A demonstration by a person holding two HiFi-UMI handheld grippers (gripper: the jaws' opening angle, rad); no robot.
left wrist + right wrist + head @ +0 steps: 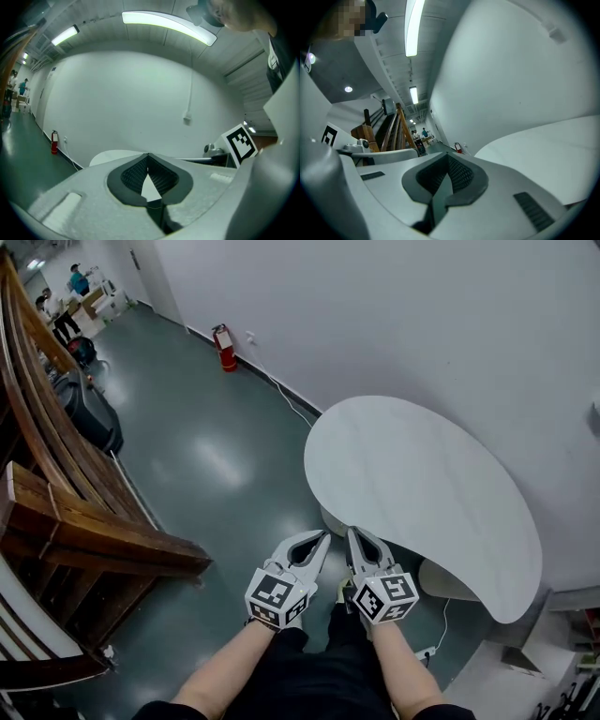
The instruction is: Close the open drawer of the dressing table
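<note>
The left gripper (322, 536) and right gripper (355, 532) are both clenched on nothing. They hover side by side at the near edge of the white dressing table (422, 474), which stands against the wall (394, 315). Its drawer seems hidden under the top.

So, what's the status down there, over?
Left gripper shut, empty. Right gripper shut, empty. Dressing table just ahead, no open drawer visible. Nothing blocking.

The dressing table (422, 484) has a white kidney-shaped top set against the white wall (394, 315). On the glossy grey-green floor (206, 460), a red fire extinguisher (224, 348) stands by the wall, and a white cable (291, 405) runs toward the table.
</note>
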